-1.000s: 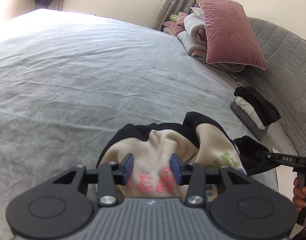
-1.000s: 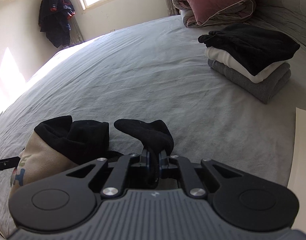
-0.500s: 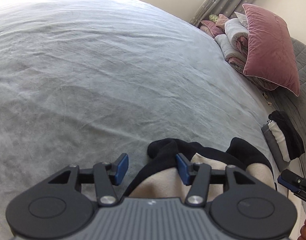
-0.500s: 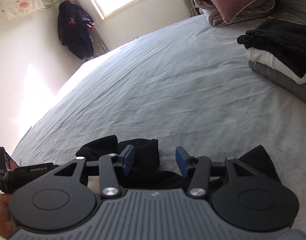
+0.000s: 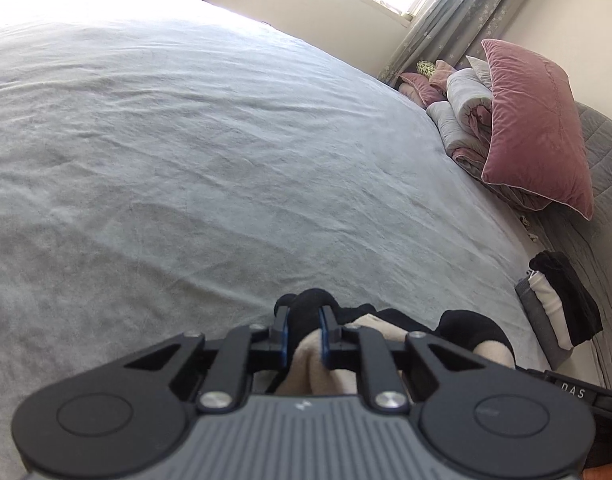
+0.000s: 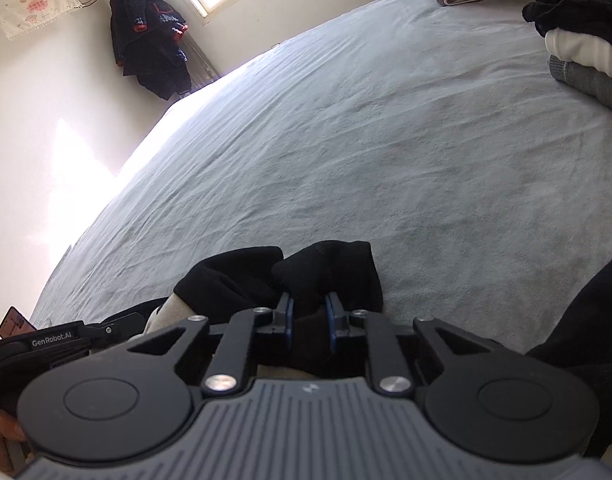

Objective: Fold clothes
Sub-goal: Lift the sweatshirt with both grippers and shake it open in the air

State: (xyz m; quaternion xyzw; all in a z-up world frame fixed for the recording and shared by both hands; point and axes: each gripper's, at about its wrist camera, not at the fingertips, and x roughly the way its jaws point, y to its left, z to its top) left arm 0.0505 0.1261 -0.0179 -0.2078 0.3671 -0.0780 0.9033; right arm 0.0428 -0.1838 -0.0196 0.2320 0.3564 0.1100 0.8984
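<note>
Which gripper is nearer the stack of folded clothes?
Right. The right gripper, clamping the sweatshirt, has the stack close ahead-right; from the left gripper the stack sits farther right.

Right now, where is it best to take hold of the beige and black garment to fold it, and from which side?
Probably by its black-trimmed edge, from the near side of the bed. The beige and black garment lies bunched there, its black ends raised toward the grippers. The left gripper and right gripper have just been closing on such ends.
</note>
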